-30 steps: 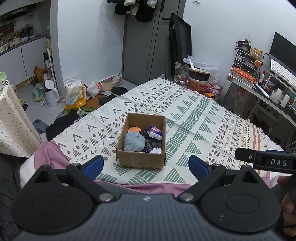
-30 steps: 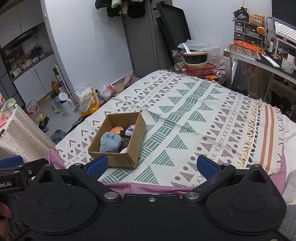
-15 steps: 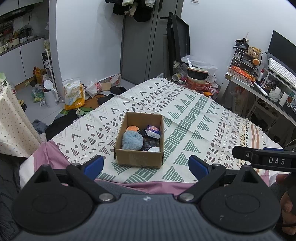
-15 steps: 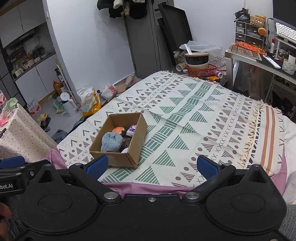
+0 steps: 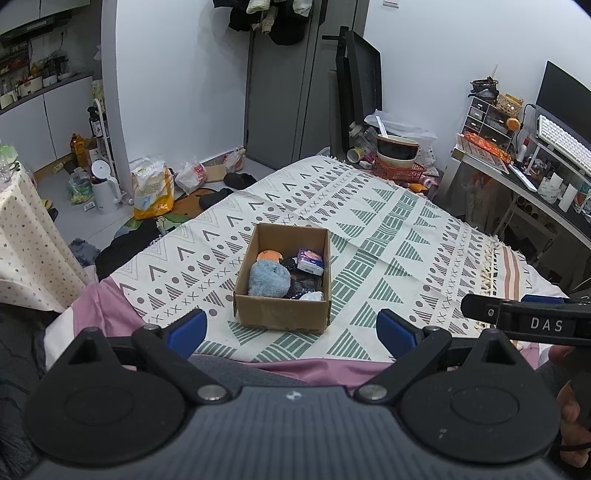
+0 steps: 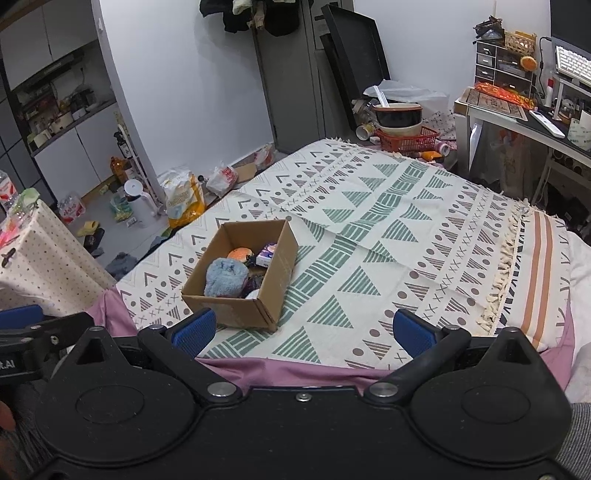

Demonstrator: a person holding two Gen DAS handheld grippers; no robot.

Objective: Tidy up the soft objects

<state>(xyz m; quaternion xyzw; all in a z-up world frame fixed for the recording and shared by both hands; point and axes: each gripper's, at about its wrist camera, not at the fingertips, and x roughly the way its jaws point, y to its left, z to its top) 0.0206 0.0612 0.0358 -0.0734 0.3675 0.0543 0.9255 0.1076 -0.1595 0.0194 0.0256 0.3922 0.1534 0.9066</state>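
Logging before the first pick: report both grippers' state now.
Left gripper: open, jaws wide, holding nothing.
Right gripper: open, jaws wide, holding nothing.

This is a lived-in home, a small studio where bedroom, kitchen and work corner share one room. A bed (image 5: 388, 236) under a patterned throw fills the middle, clothes (image 5: 266, 16) hang above a grey door, and a kitchen counter (image 5: 40, 88) with cupboards and crockery lines the far left wall. On the right a cluttered counter (image 6: 517, 114) carries a keyboard (image 6: 572, 64) and small drawers (image 6: 502, 66), while grocery bags (image 5: 153, 188) and a kettle (image 5: 105, 190) sit on the floor.
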